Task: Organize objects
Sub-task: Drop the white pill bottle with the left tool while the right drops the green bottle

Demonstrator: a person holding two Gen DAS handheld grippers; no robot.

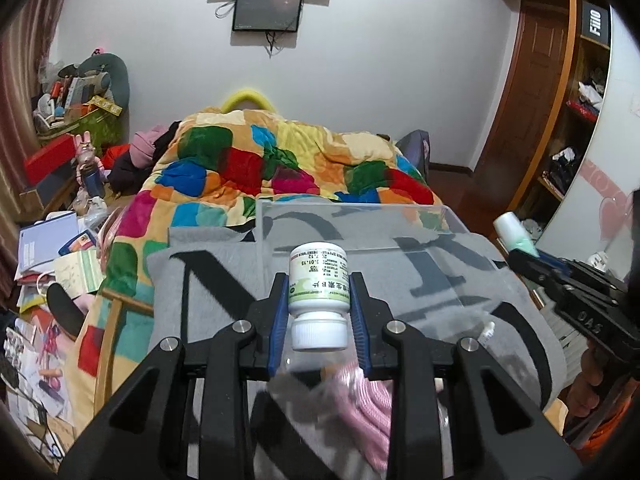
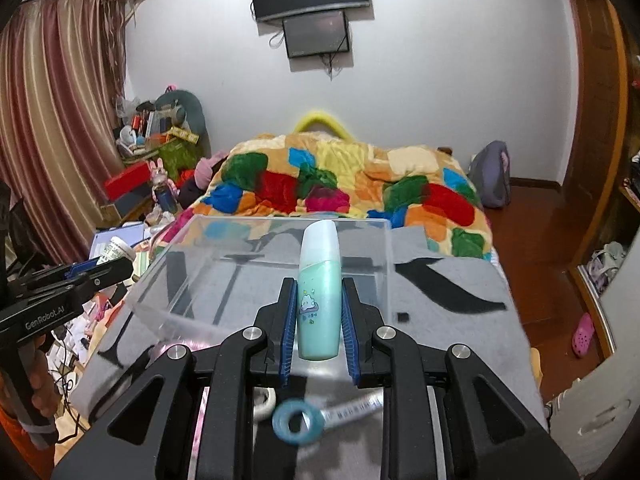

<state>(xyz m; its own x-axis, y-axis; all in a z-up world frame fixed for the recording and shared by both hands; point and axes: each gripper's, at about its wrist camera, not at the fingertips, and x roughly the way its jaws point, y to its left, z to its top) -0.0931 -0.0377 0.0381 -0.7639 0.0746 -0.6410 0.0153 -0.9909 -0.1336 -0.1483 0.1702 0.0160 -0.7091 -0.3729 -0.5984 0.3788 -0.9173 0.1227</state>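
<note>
A patchwork quilt (image 1: 280,168) is seen across the bed, with a grey blanket (image 1: 208,280) laid nearer and a clear plastic box (image 2: 280,240) set on it. The left gripper (image 1: 319,300) is held level above the blanket, its blue pads clamped on a white pill bottle (image 1: 319,296), cap toward the camera. The right gripper (image 2: 319,312) is raised before the box, pinching a mint-green bottle (image 2: 319,300) with a frosted cap and a cloud print. Only in the right wrist view are a blue tape ring (image 2: 298,422) and a small tube (image 2: 352,406) shown, blurred; pink striped cloth (image 1: 364,404) is shown only in the left.
</note>
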